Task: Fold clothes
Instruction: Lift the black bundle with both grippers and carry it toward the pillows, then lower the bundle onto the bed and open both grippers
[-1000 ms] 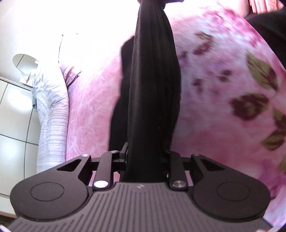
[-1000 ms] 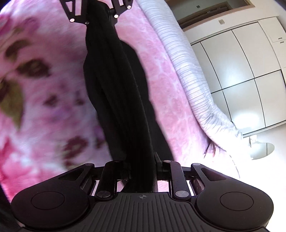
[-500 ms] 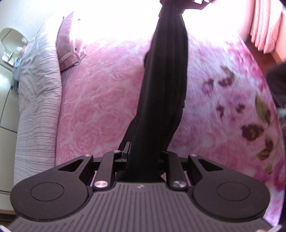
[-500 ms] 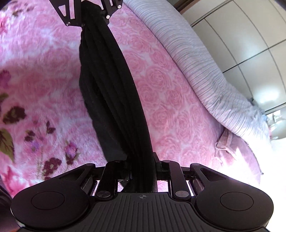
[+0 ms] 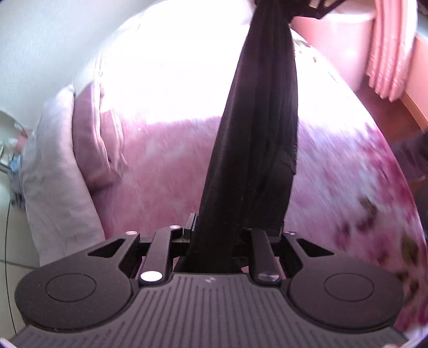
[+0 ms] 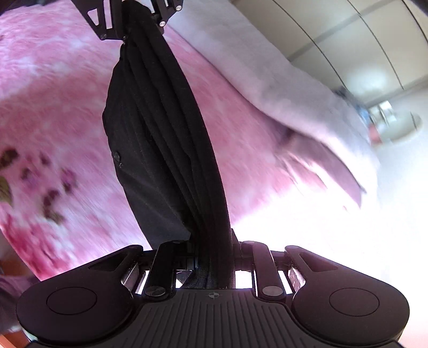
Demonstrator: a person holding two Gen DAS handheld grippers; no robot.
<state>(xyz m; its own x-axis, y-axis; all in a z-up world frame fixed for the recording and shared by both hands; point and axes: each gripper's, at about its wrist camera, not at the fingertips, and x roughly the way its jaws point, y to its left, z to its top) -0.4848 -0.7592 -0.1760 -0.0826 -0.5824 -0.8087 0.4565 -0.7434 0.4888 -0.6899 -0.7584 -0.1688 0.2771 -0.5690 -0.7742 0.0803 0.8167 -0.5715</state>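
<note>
A black garment [image 5: 256,139] hangs bunched into a taut rope between both grippers, above a pink floral bedspread [image 5: 165,171]. My left gripper [image 5: 216,235] is shut on one end of it; the cloth hides the fingertips. In the right wrist view the same black garment [image 6: 171,139] runs from my right gripper [image 6: 214,254], shut on the other end, up to the left gripper [image 6: 139,24] at the top. A loose flap with a small button [image 6: 116,155] droops on the left side. The right gripper [image 5: 307,8] shows at the top of the left wrist view.
A pale striped quilt [image 5: 53,187] lies along the bed's edge beside a mauve pillow [image 5: 99,144]. Pink curtains [image 5: 388,48] hang at the right. White wardrobe doors [image 6: 334,32] stand beyond the quilt. Strong sunlight washes out part of the bed.
Both grippers have lifted and swung with the garment, so more of the room, pillow and curtains shows. The garment stays stretched between them; both grips are unchanged.
</note>
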